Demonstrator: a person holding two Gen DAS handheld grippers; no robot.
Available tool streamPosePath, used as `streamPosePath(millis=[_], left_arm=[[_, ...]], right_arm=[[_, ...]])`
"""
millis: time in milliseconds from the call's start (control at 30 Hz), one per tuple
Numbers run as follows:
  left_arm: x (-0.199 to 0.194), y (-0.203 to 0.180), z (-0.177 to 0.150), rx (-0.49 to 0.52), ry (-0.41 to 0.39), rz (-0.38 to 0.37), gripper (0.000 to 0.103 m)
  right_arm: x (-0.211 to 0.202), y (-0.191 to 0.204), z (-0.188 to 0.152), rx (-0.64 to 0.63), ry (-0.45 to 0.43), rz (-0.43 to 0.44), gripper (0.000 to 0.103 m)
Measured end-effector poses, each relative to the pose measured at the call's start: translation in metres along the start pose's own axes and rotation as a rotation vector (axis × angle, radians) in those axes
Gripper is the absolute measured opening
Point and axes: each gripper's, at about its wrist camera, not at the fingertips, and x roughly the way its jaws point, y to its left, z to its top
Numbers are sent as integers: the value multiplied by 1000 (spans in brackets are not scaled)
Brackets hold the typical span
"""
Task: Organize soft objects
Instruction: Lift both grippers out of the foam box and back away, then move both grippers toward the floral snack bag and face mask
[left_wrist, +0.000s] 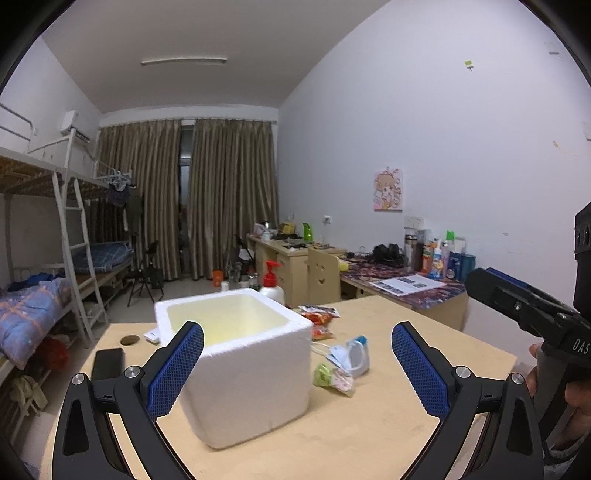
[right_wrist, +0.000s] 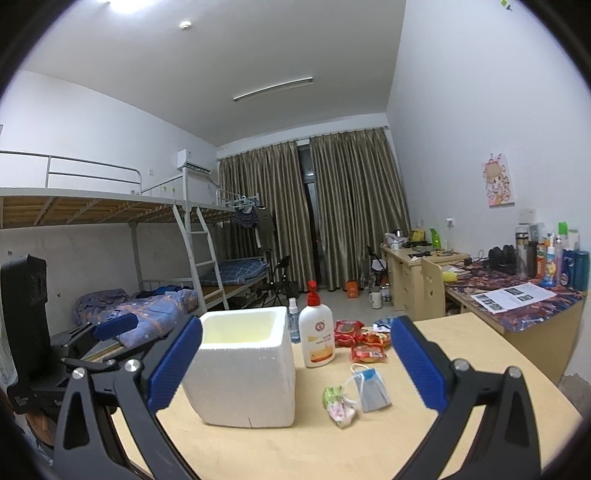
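A white foam box (left_wrist: 236, 354) (right_wrist: 243, 369) stands open and empty on the wooden table (left_wrist: 369, 443). Right of it lie a folded blue face mask (left_wrist: 352, 352) (right_wrist: 371, 389), a small green and pink packet (left_wrist: 332, 376) (right_wrist: 338, 404) and red snack packets (left_wrist: 319, 321) (right_wrist: 364, 341). My left gripper (left_wrist: 297, 369) is open and empty, held above the table around the box's near right corner. My right gripper (right_wrist: 295, 363) is open and empty, above the table in front of the box and mask; it also shows in the left wrist view (left_wrist: 524, 306).
A white pump bottle with a red top (right_wrist: 316, 332) (left_wrist: 271, 286) and a small spray bottle (right_wrist: 293, 319) stand behind the box. A black phone (left_wrist: 107, 363) lies left of it. Bunk beds (right_wrist: 147, 258) stand to the left, cluttered desks (right_wrist: 517, 295) to the right.
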Motion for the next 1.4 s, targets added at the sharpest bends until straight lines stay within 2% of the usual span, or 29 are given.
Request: streamPosePath(millis=[333,700,1100,1400], left_arm=[[7,-38,-15,38,33,-86,102],[37,-68,-32,61,89,-154,102],[85,-85,-54,87,177,-176,102],[129,-91,-66,65,271,-181,102]], right_arm=[[-23,-18,-12,11,7,-66,103],[-29,-44,-28,28,57,-130,103],[-19,-76,-44,70,124,-180,103],[-3,-98,-54,96,176,-197,103]])
